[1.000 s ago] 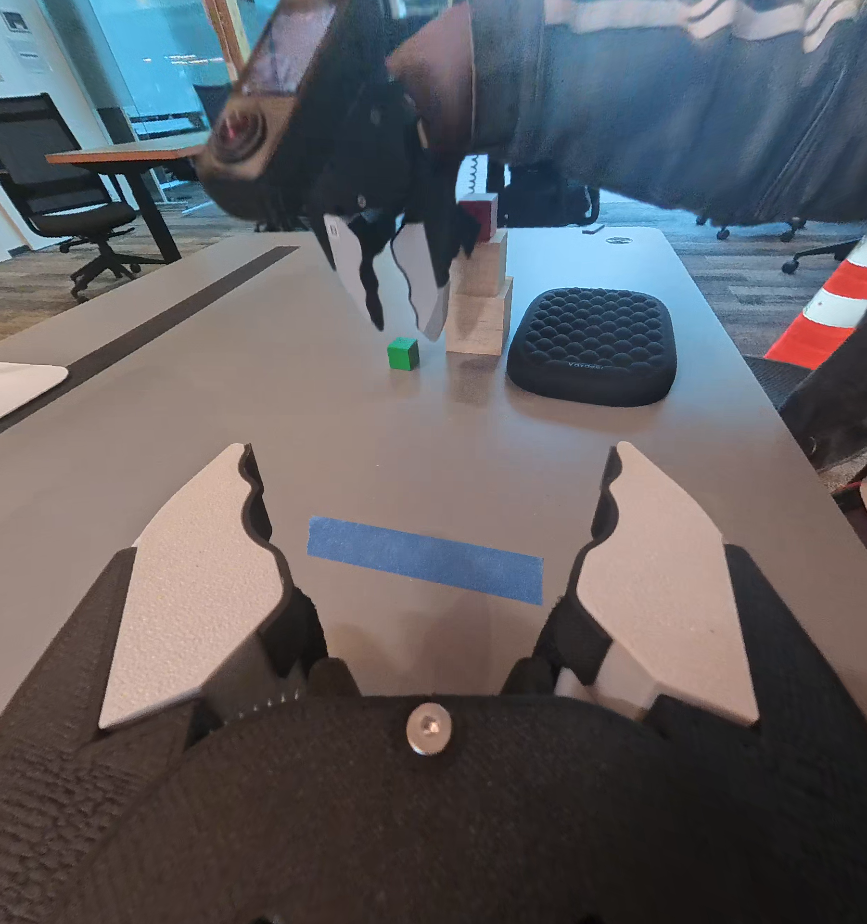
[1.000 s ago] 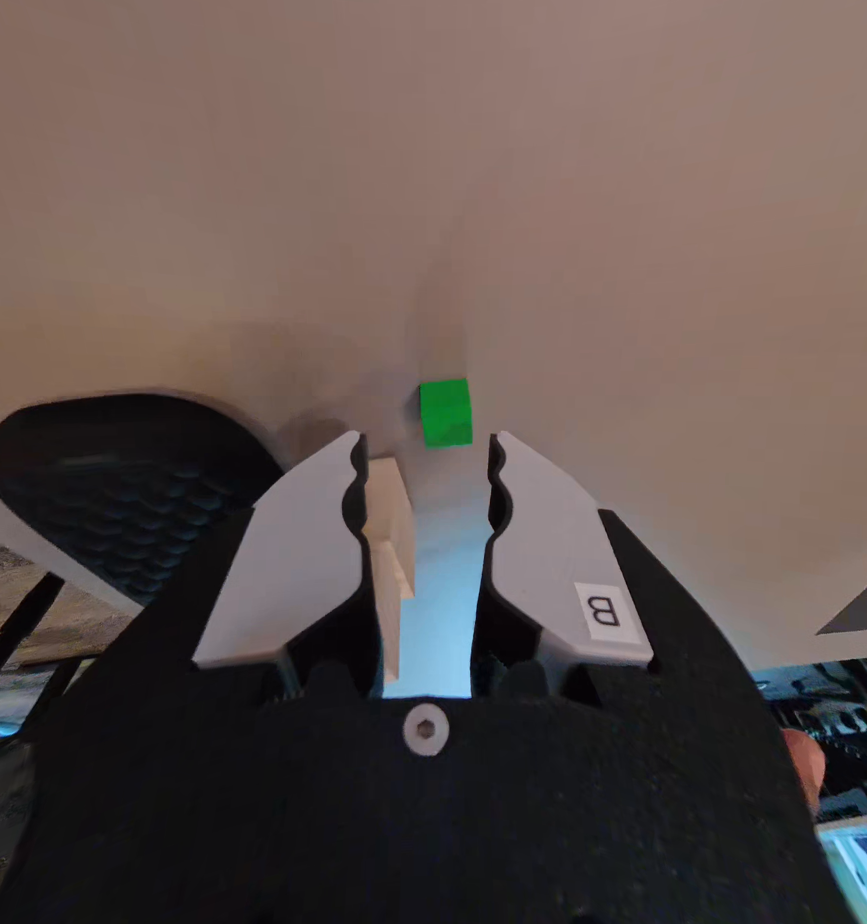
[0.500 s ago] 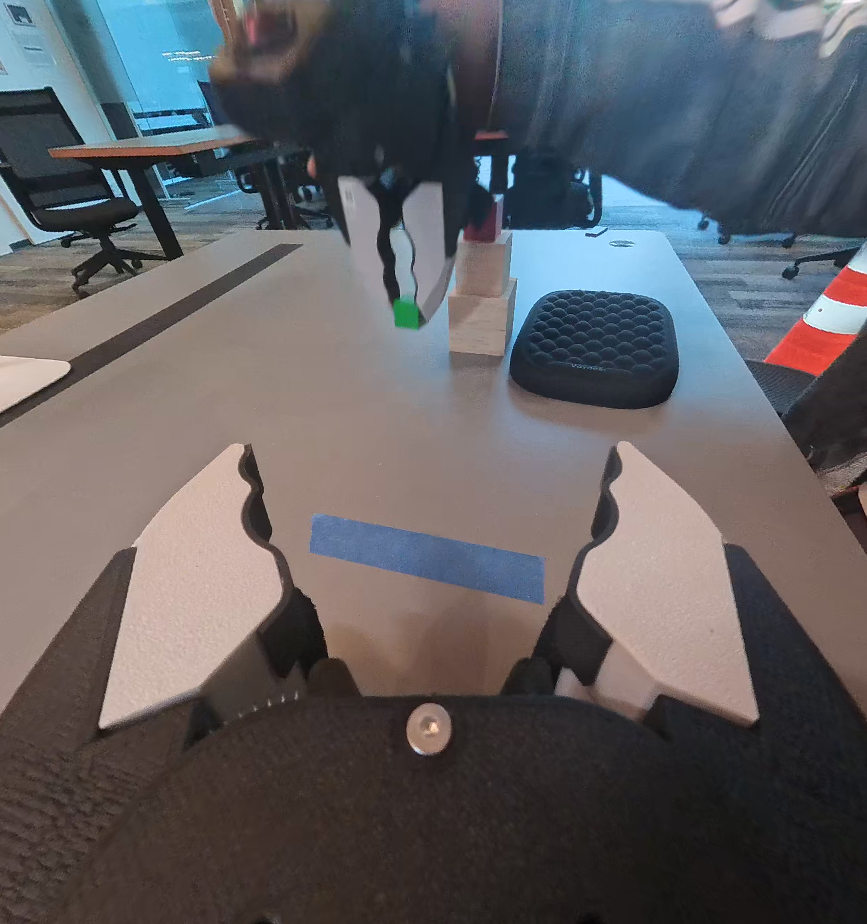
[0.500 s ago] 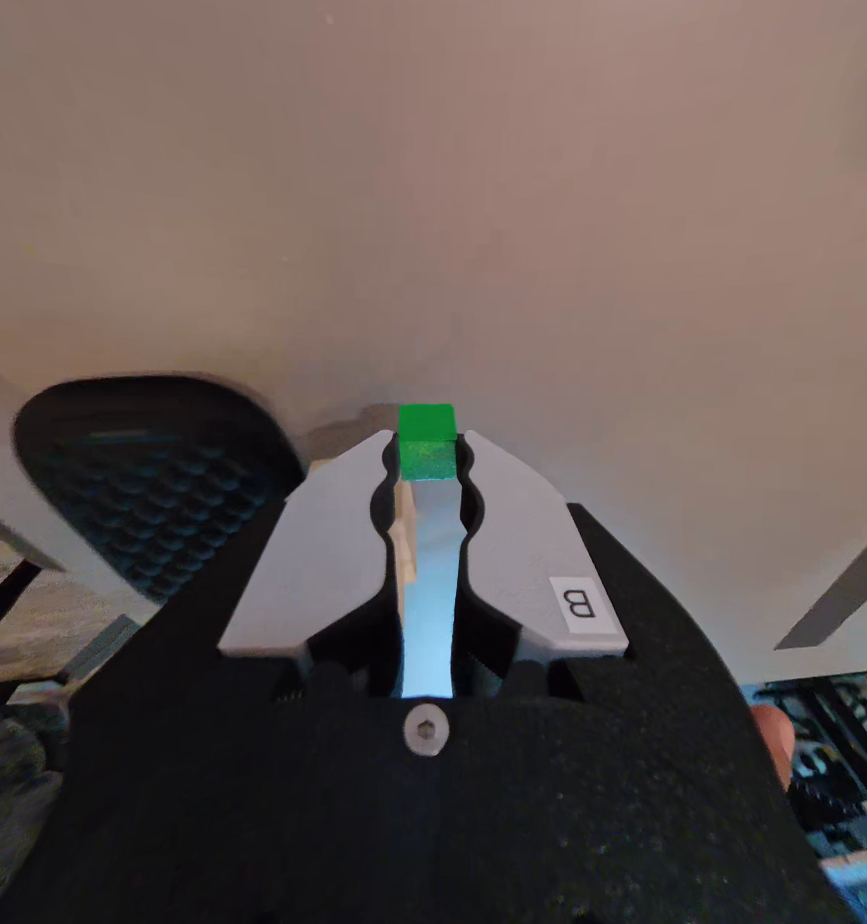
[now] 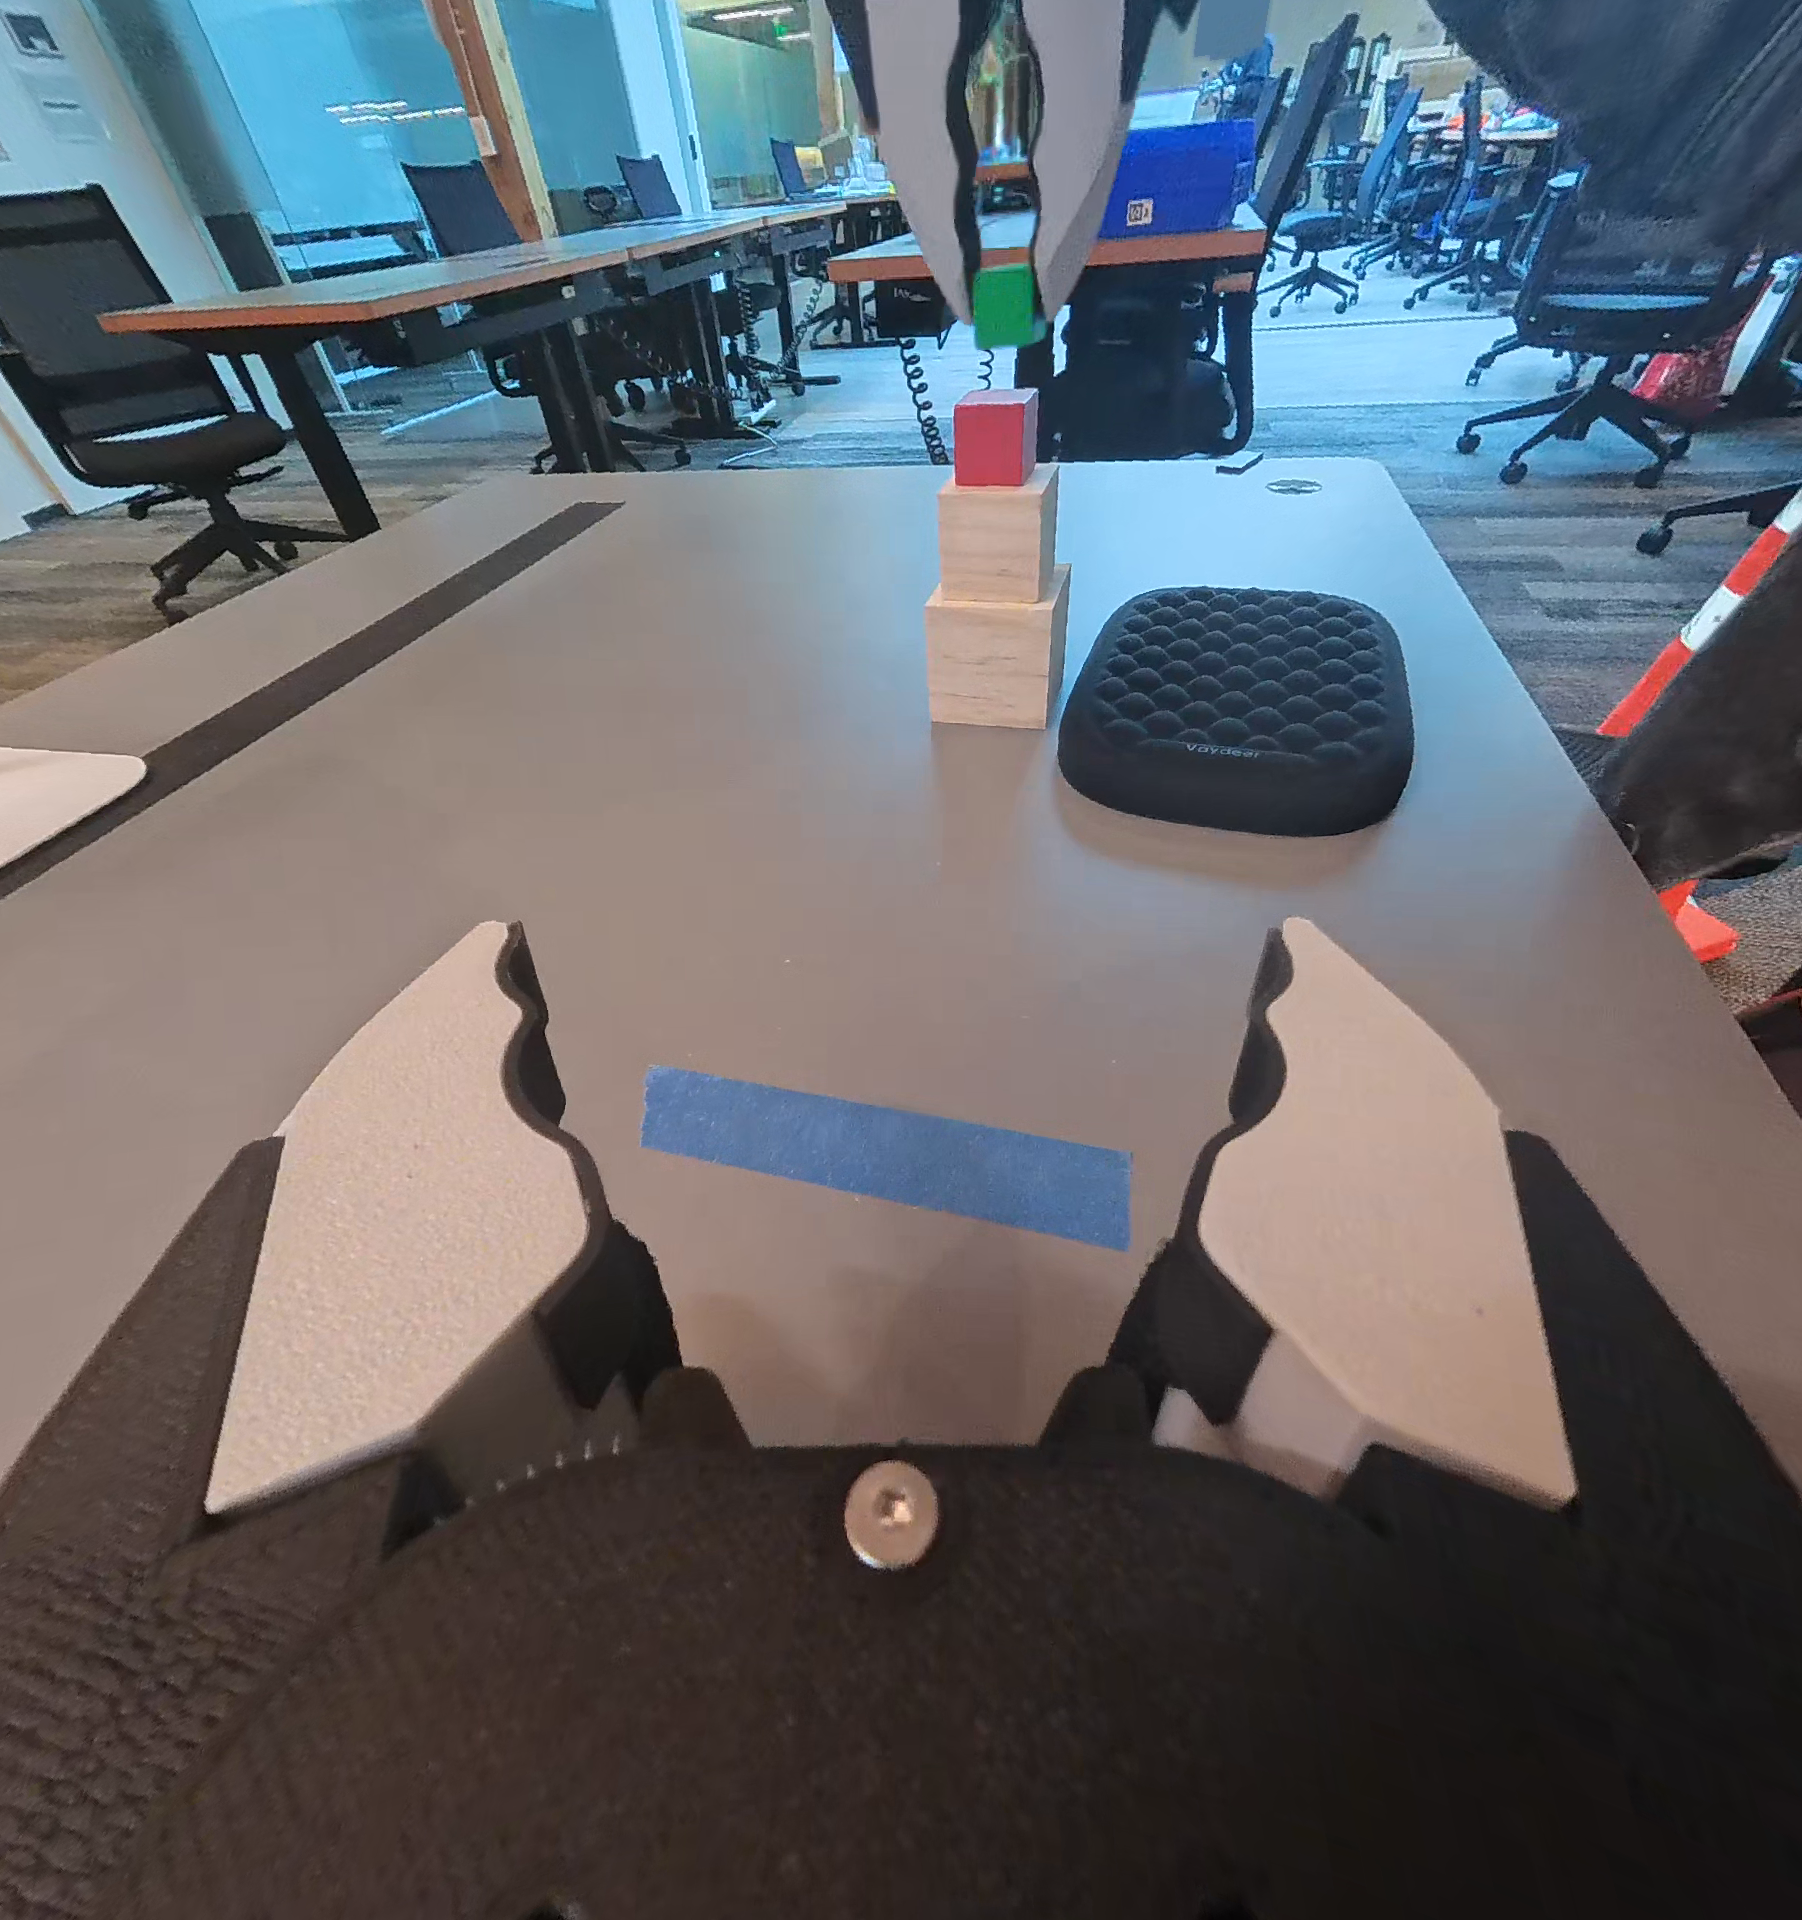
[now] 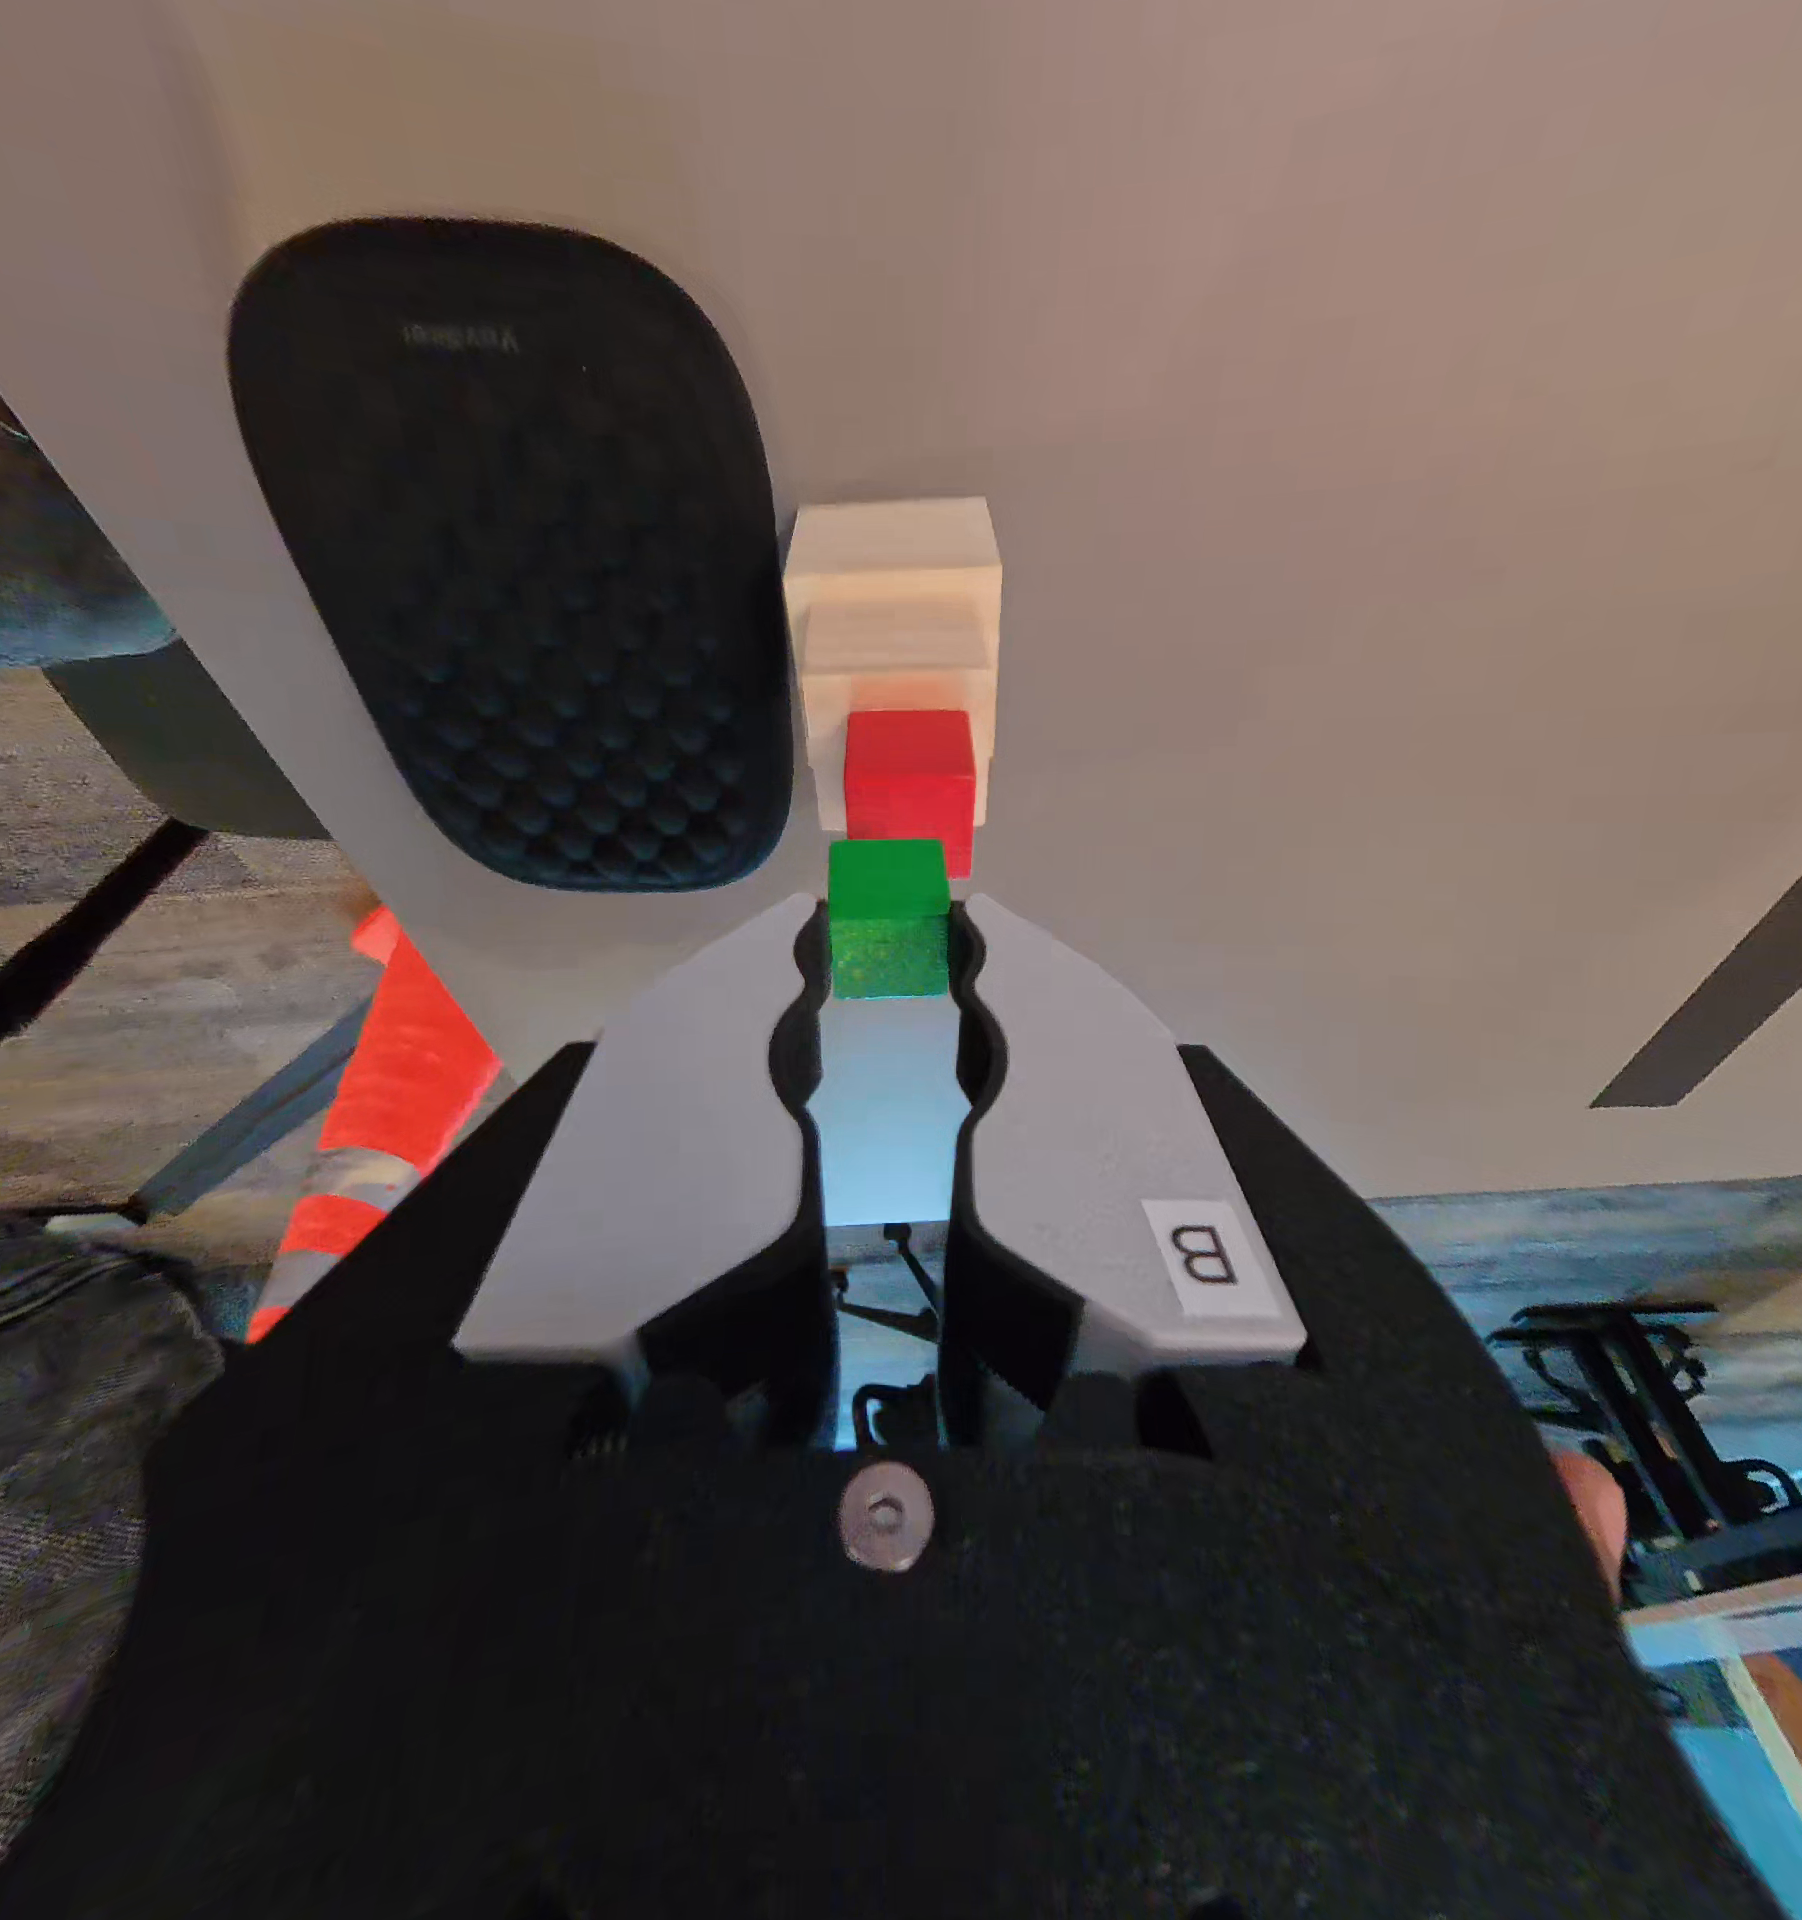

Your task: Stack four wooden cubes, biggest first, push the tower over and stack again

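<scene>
Open-plan office desks and chairs fill the background behind a grey table [image 5: 772,831]. Three cubes are already stacked: a large pale wooden cube [image 5: 996,665], a smaller pale cube [image 5: 998,540] on it, and a red cube [image 5: 993,438] on top. The right gripper [image 6: 890,914] pinches the small green cube [image 6: 889,914] between its fingertips, just above the red one and apart from it; placing it, the push-over and the restack look still to come. The left gripper [image 5: 897,1039], well back from the tower, is wide open and empty over blue tape [image 5: 886,1153]. The right gripper's body is cut off at the top of the left view.
</scene>
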The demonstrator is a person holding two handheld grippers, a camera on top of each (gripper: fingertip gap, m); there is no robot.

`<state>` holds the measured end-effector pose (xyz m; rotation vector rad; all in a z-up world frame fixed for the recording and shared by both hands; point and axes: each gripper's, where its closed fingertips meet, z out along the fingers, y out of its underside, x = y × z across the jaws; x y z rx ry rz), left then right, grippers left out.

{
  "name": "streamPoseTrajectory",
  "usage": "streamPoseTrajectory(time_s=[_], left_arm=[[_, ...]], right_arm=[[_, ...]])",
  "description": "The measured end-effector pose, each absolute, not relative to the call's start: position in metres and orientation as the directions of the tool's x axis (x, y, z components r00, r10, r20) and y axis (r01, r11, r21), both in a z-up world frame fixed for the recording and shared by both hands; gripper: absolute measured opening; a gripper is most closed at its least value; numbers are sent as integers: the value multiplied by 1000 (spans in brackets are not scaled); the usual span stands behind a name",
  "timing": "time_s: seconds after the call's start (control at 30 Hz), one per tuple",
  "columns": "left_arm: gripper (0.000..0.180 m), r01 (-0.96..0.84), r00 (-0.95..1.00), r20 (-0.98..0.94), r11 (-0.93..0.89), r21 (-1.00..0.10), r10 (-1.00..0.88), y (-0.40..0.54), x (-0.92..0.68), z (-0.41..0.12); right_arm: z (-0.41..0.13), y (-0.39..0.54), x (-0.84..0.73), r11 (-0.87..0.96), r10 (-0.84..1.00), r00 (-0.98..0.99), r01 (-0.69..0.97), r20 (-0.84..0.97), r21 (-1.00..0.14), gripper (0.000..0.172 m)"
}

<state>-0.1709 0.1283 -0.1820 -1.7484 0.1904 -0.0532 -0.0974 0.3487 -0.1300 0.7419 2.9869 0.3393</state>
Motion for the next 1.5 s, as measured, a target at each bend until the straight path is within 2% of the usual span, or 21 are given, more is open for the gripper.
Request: streamPoseTrajectory(time_s=[0.4, 0.9, 1.07, 1.17, 1.23, 1.3, 1.33, 1.4, 1.43, 1.5], left_arm=[[126, -92, 986, -65, -171, -981, -155, 128, -172, -182], [126, -87, 986, -61, -169, -982, -155, 128, -172, -181], [126, -84, 986, -58, -168, -982, -154, 128, -172, -181], [126, -83, 987, -57, -165, -983, -153, 128, -172, -180], [126, -85, 986, -59, -167, -982, -154, 127, -172, -180], [126, -83, 986, -57, -169, -982, -154, 128, -172, -181], [126, -81, 987, -55, -169, -982, -152, 128, -173, -181], [126, -80, 987, -55, -168, -983, -151, 128, -173, -180], [126, -81, 987, -56, -167, -983, -150, 128, -173, -180], [126, -83, 987, -58, -169, -982, -150, 128, -173, -181]], right_arm=[[-143, 350, -100, 854, 465, -885, 451, 10, 260, 21], [-145, 352, -103, 846, 478, -878, 469, 26, 254, 21], [-142, 352, -102, 845, 487, -872, 483, 41, 230, 33], [-131, 345, -107, 843, 524, -844, 533, 110, 73, 39], [-118, 341, -114, 802, 597, -775, 581, 205, -139, 45], [-105, 340, -115, 708, 698, -666, 584, 263, -397, 48], [-102, 341, -112, 643, 750, -606, 570, 266, -512, 41], [-106, 347, -101, 507, 835, -503, 545, 224, -667, 7], [-114, 348, -94, 455, 860, -471, 536, 195, -711, 0], [-139, 348, -80, 392, 882, -453, 545, 133, -741, 0]])
